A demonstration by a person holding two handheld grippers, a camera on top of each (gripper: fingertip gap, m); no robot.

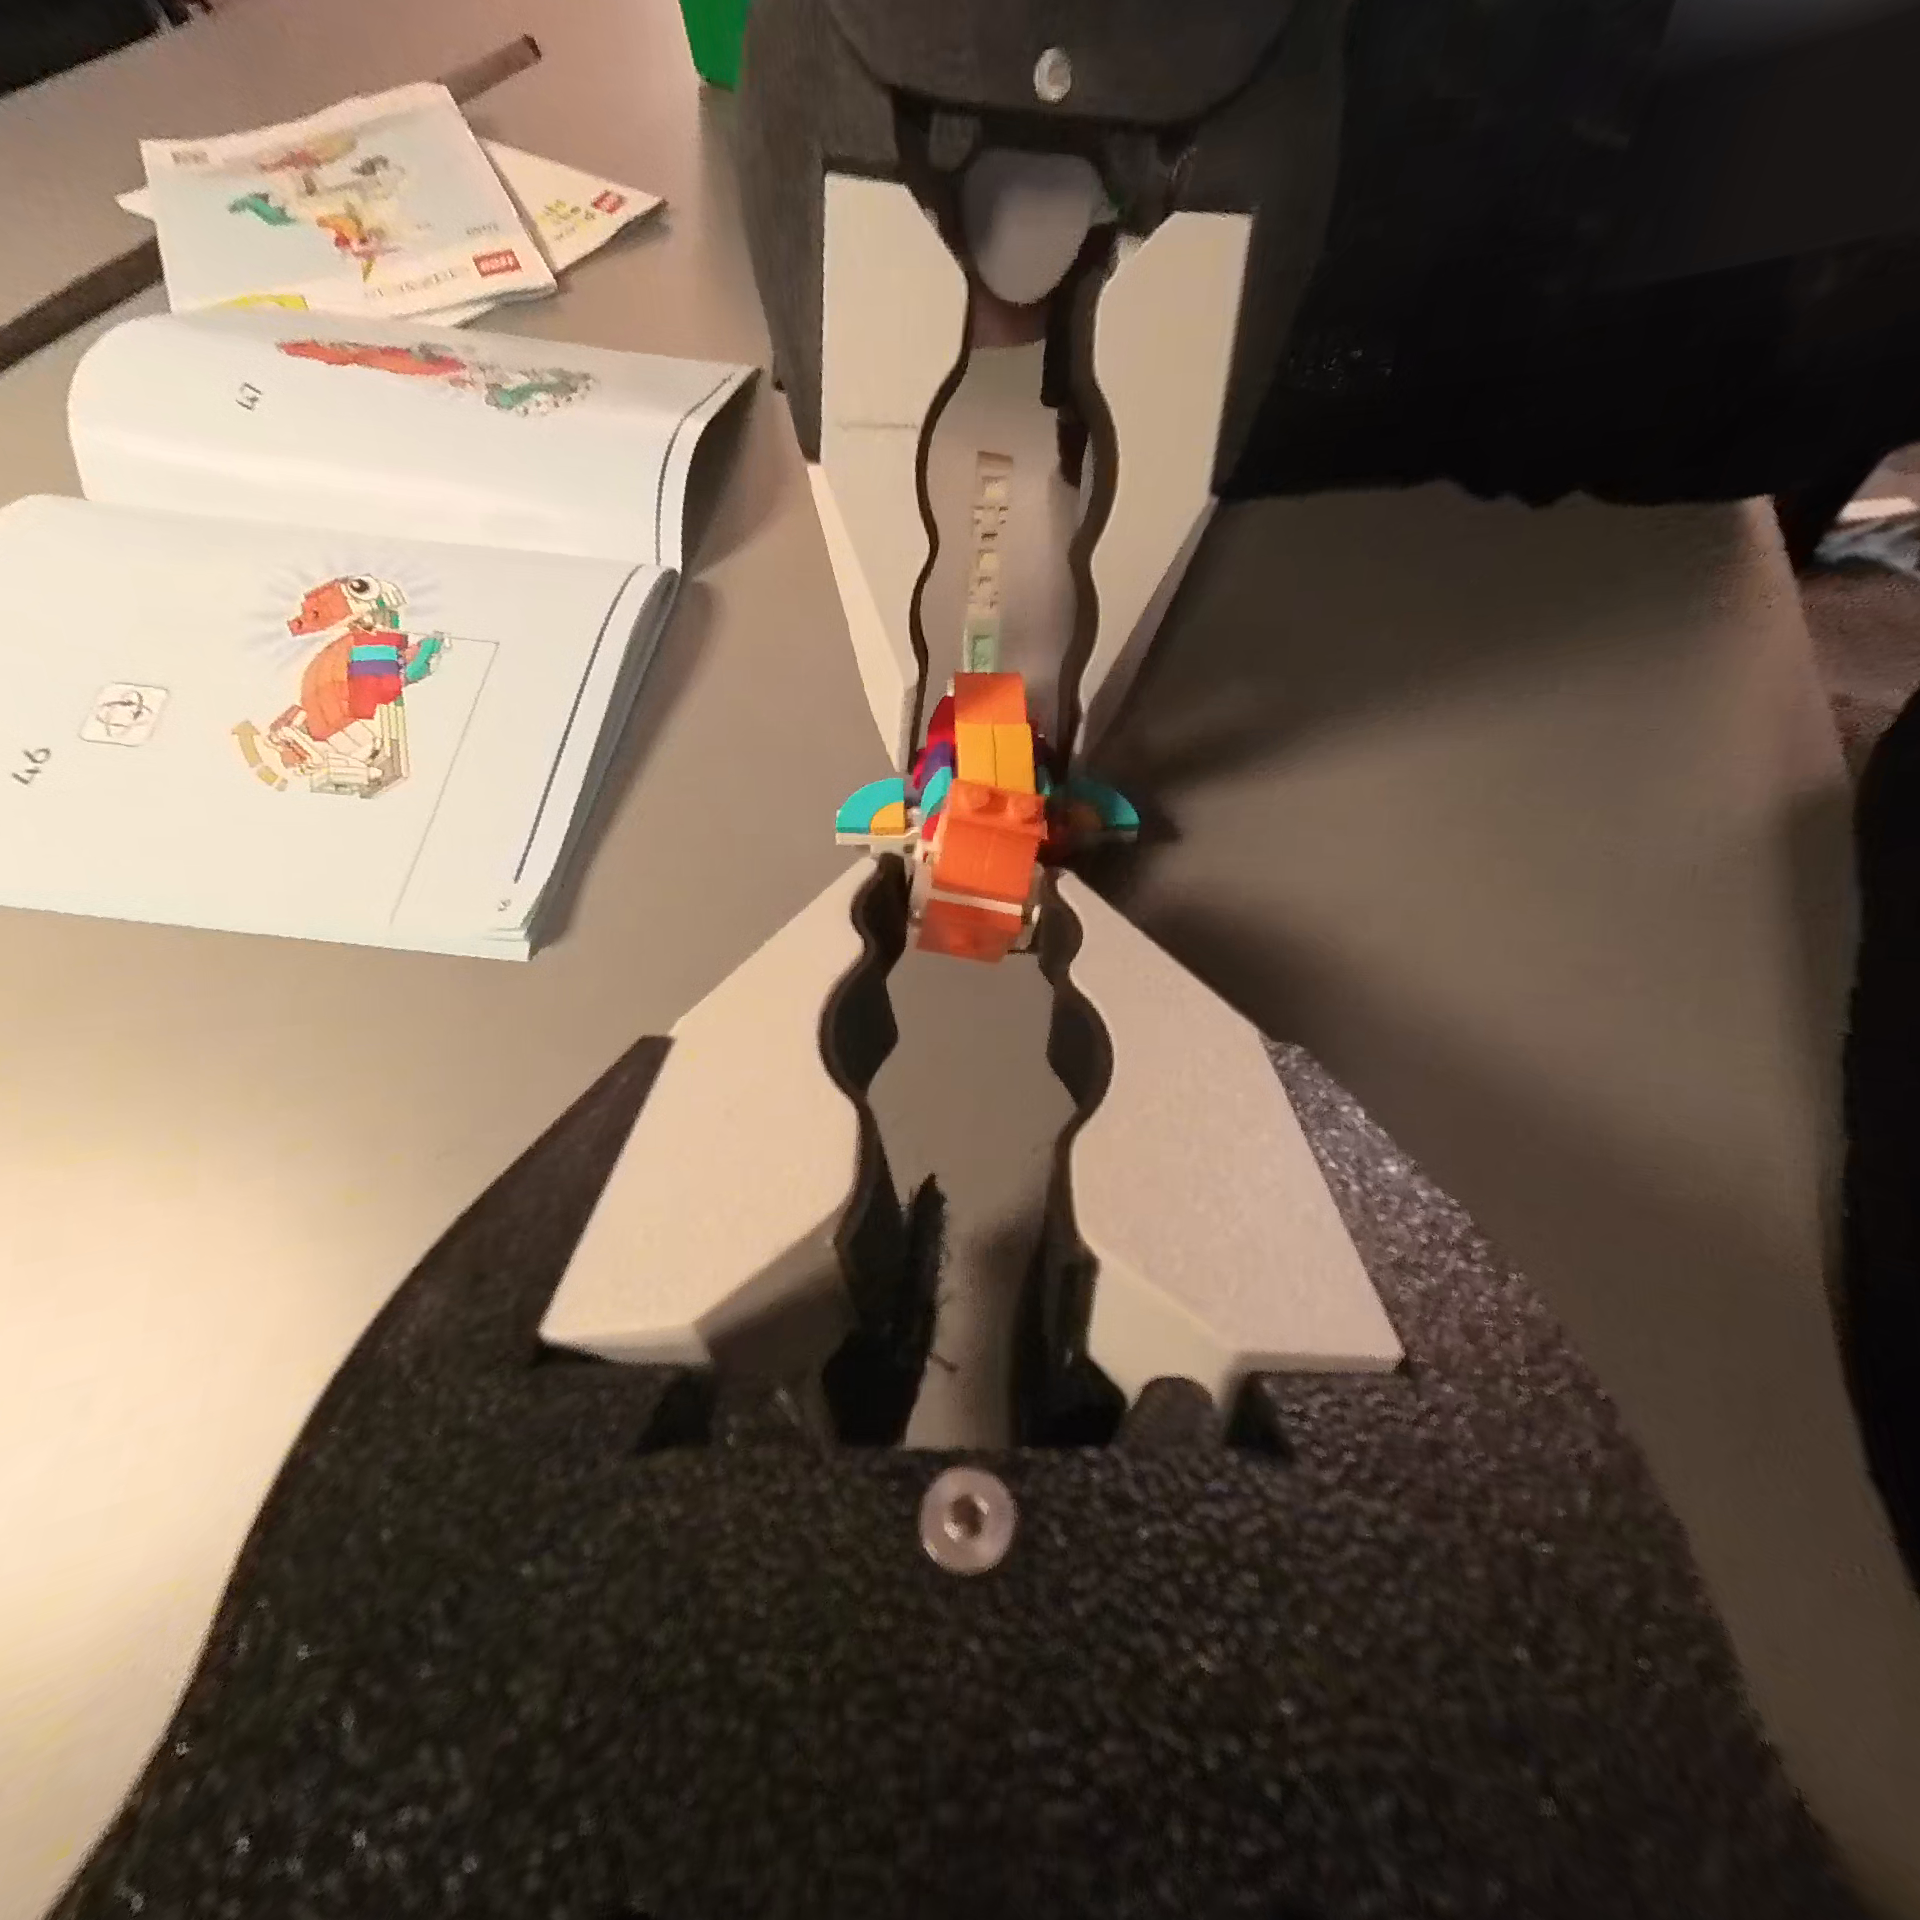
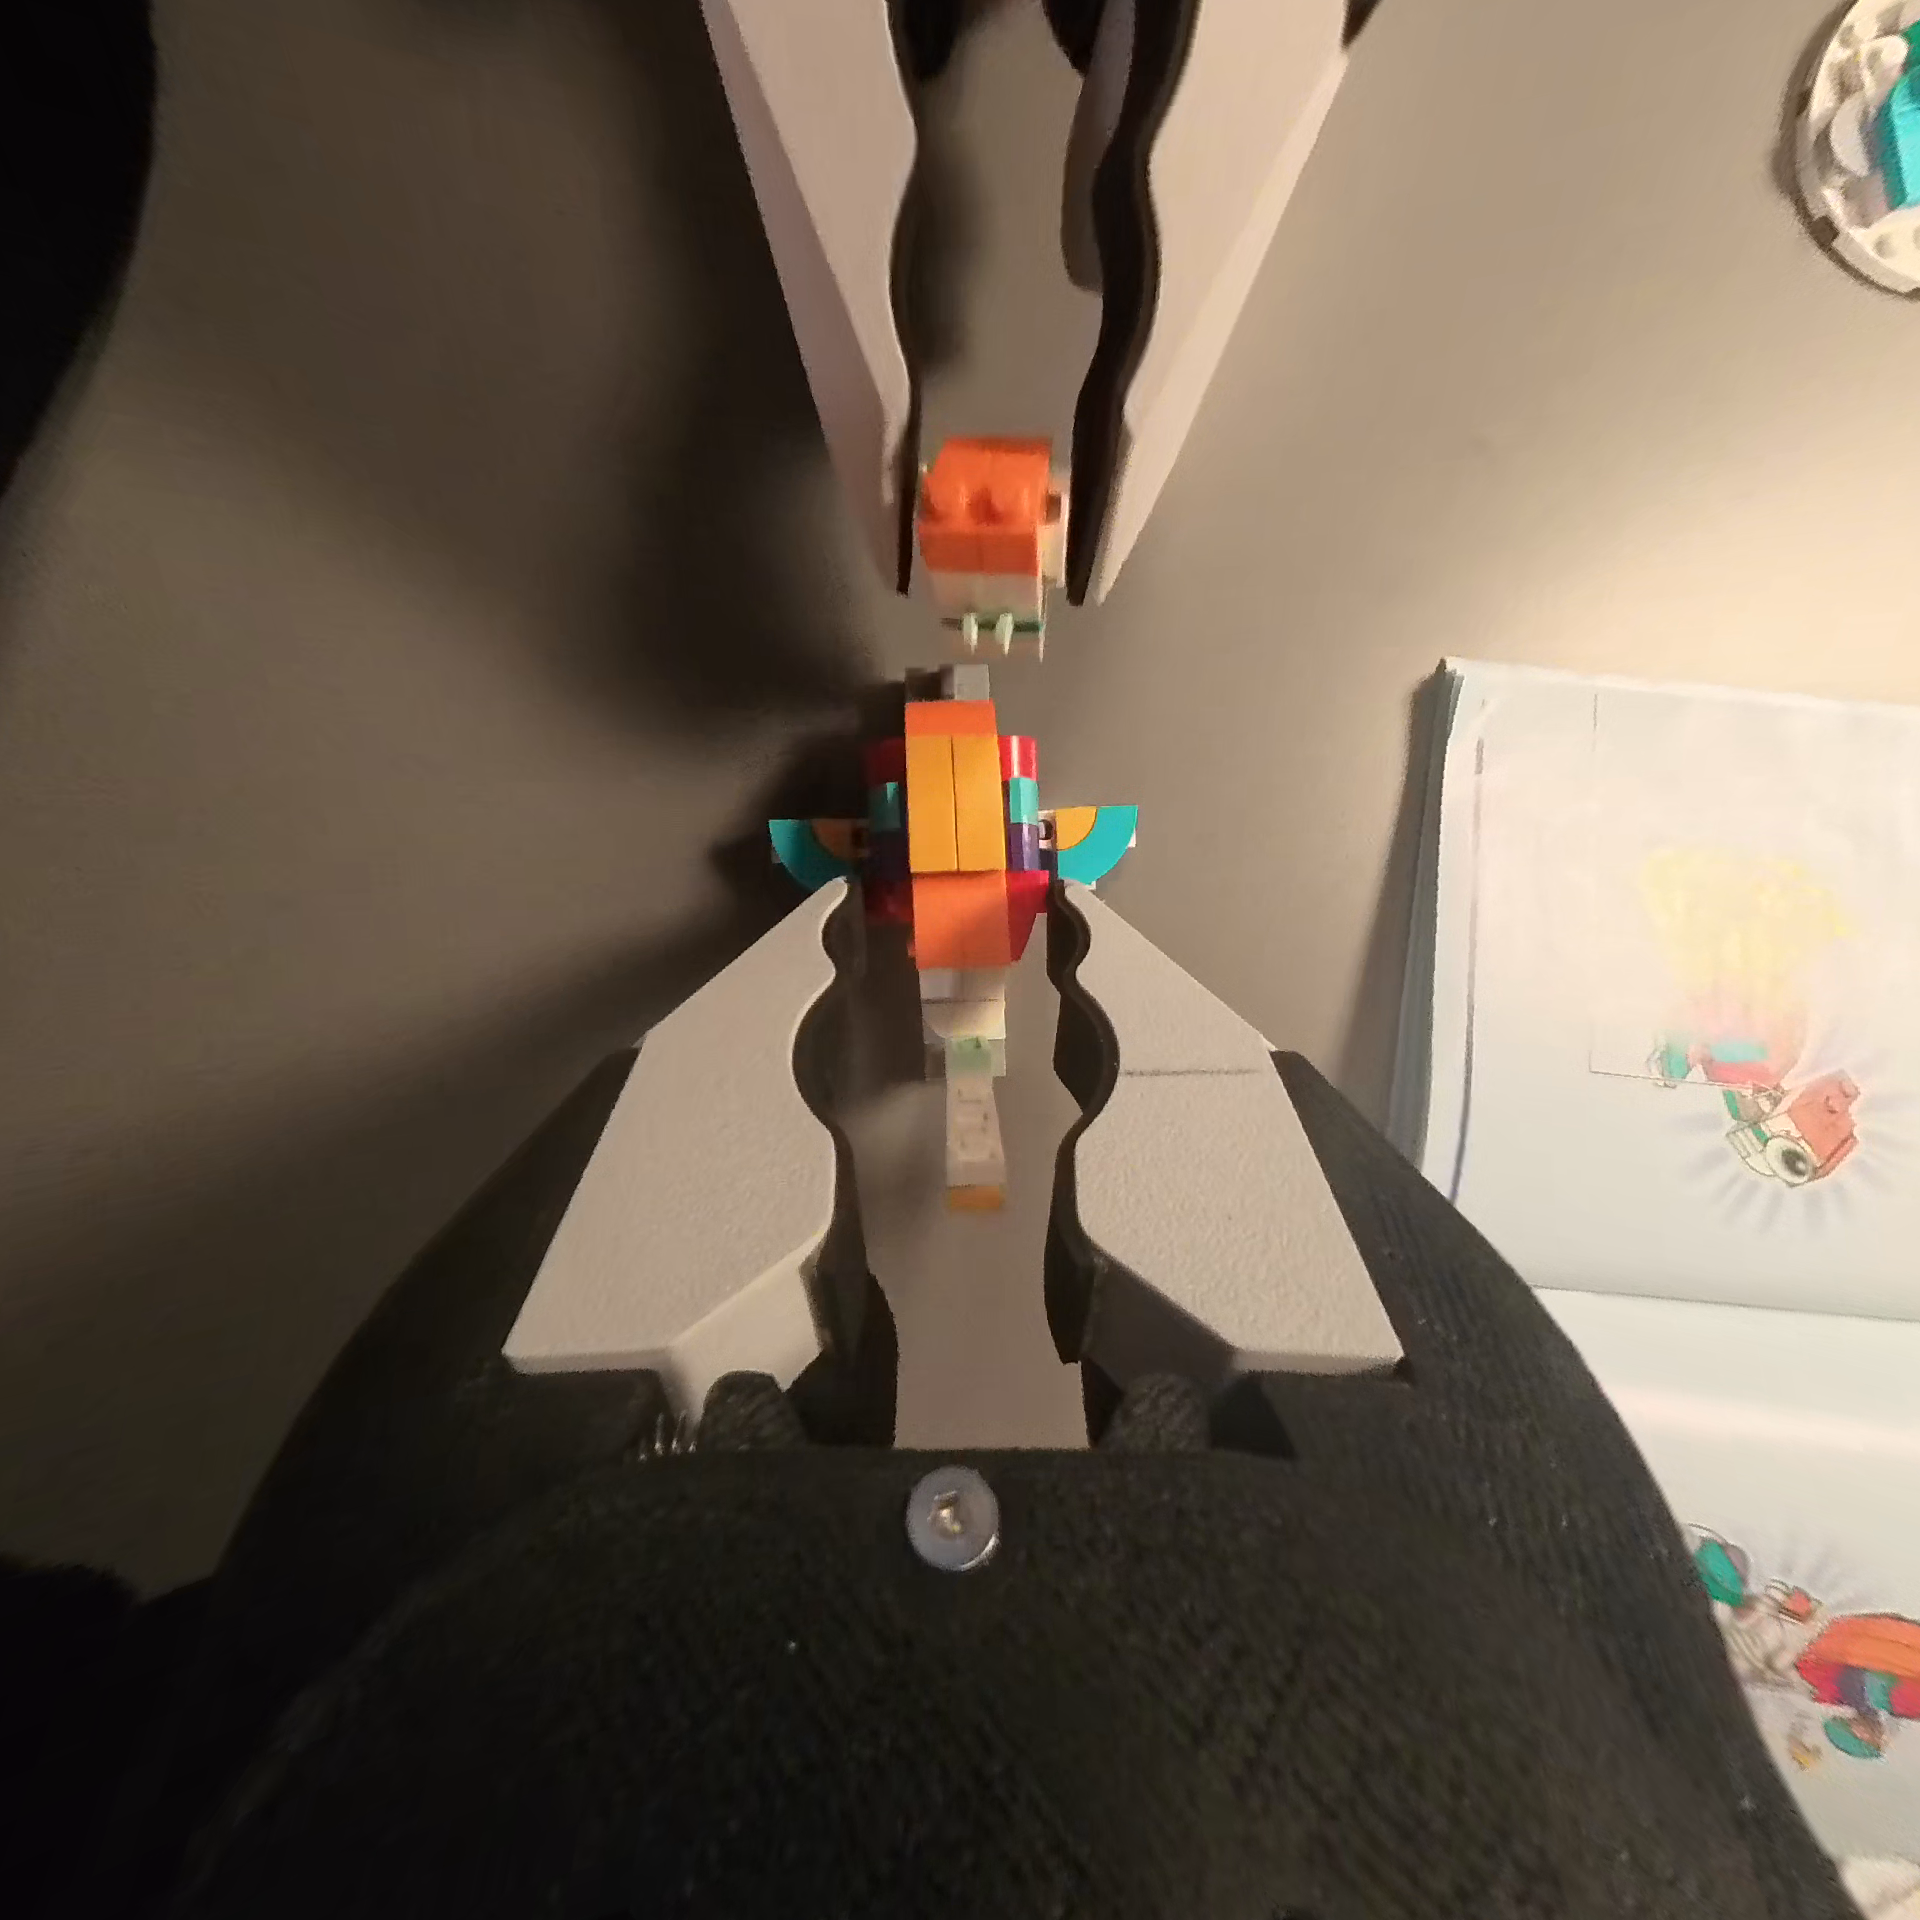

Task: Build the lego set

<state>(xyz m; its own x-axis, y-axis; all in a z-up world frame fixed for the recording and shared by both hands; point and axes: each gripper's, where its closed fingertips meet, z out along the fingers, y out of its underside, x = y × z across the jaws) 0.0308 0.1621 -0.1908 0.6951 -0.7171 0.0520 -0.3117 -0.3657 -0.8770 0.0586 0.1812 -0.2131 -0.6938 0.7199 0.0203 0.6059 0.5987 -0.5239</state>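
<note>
A smooth beige-grey worktop [image 1: 312, 1143] fills both views, lit warmly, with dark soft shadows spreading beneath the tools. The left gripper [image 1: 971, 894], pale wedge fingers with wavy black pads, is clamped on a small orange lego head block [image 1: 977, 883] with studs on top. Facing it tip to tip, the right gripper [image 2: 956, 925] is closed on the multicoloured lego body [image 2: 956, 831], orange and yellow down its middle with 2 teal curved wings, its pale tail pointing back between the fingers. In the right wrist view the head sits just apart from the body's grey neck piece. An open white instruction booklet [image 1: 312, 665] lies toward the worktop's left edge, 2 thinner leaflets [image 1: 353, 208] beyond it. A round dish of loose bricks [image 2: 1870, 145] sits at the far corner.
</note>
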